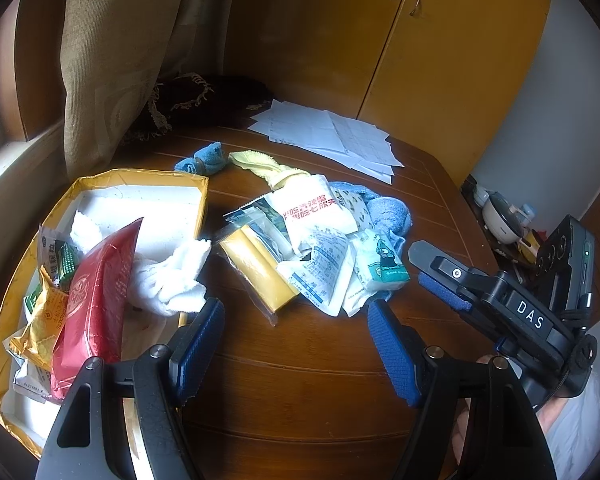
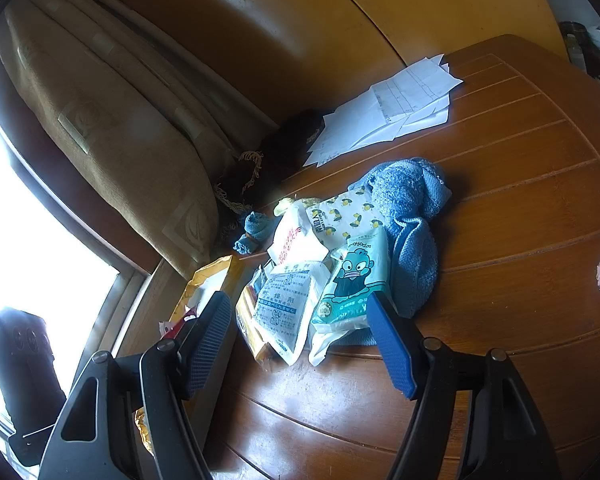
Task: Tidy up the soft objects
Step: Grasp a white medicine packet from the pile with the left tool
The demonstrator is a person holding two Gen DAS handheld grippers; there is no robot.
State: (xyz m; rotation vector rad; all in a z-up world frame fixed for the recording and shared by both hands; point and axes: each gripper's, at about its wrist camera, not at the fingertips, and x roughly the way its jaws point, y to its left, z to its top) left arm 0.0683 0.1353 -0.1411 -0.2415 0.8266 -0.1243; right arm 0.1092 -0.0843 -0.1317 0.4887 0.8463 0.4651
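Ahead of both tools: packet pile on table [image 1: 340,360], just right of gold-rimmed box [image 1: 140,178]. Left hand-held gripper [image 1: 296,322] jaws wide, empty, above bare wood just short of pile. Yellow packet [image 1: 260,276] nearest it, long axis running diagonal, away-left to near-right; grip across short side looks likeliest. Right hand-held gripper [image 2: 300,338] also wide, empty; cartoon tissue pack [image 2: 354,280] straight ahead, by its right finger. Blue towel [image 2: 412,216] behind pile. Box already holds red pouch [image 1: 96,300], white cloth [image 1: 168,276]. Judgement: either hand near enough.
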